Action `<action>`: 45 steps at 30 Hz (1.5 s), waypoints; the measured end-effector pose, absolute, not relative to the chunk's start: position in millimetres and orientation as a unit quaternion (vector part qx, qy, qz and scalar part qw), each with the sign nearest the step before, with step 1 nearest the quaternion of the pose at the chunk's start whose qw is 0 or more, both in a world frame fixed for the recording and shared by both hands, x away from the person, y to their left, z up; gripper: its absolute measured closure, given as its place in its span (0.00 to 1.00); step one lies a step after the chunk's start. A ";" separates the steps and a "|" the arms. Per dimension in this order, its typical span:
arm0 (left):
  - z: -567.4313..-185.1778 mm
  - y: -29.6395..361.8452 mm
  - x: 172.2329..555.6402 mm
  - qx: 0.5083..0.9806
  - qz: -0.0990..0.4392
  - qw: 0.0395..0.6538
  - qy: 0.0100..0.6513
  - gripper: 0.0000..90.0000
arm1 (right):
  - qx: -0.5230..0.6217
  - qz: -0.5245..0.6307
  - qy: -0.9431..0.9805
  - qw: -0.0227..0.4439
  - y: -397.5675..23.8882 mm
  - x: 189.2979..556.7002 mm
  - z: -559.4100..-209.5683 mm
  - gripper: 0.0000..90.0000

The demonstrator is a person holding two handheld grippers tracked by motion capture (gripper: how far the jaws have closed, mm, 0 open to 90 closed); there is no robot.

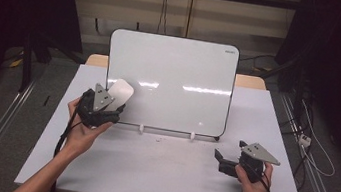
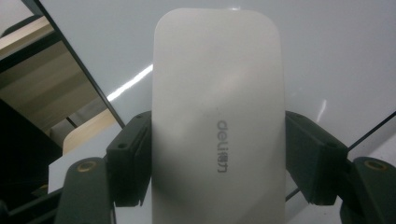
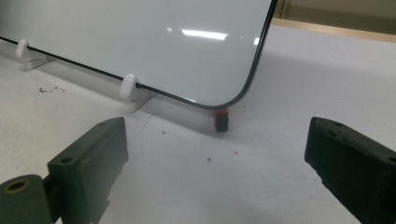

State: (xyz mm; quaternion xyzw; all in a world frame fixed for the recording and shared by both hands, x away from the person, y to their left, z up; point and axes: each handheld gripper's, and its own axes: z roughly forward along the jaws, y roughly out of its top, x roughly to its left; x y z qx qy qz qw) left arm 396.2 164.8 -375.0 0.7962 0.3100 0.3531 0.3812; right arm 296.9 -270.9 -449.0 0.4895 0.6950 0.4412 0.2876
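Against the lower left part of the whiteboard, my left tongs hold the white eraser, a flat, rounded-corner block with a grey brand mark on its back. From the left gripper view the pads clamp its two long edges a little below the middle, and the block stands out upward beyond them, its far end laid toward the board's glossy face. From the high view it sits near the board's left border, above the bottom rim.

I judge the eraser light and stiff, a smooth plastic shell that could slide between the pads if I press hard into the board; the grip across its narrow width, low on the body, leaves a long free end, so a sideways push may lever it. Holding nearer the middle would steady it. The board itself stands tilted on small white clips and could rock or shift if I lean on it.

My left hand is raised off the surface, wrist bent up, with the tongs angled up and forward toward the board. My right hand rests low on the surface near the board's lower right corner, its right tongs level and pointing left, jaws spread wide with nothing between them. A small dark-and-red foot lies under that corner, just ahead of them.
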 end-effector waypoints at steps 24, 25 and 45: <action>-401.3 145.0 414.6 0.816 0.366 0.331 0.302 0.35 | 0.485 0.443 0.696 0.290 -272.0 296.9 -449.1 0.07; -401.2 144.9 414.8 0.816 0.367 0.330 0.302 0.35 | 0.485 0.443 0.696 0.290 -272.0 296.9 -449.0 0.07; -400.2 144.2 414.3 0.813 0.358 0.337 0.312 0.30 | 0.483 0.444 0.698 0.287 -272.7 296.5 -449.4 0.07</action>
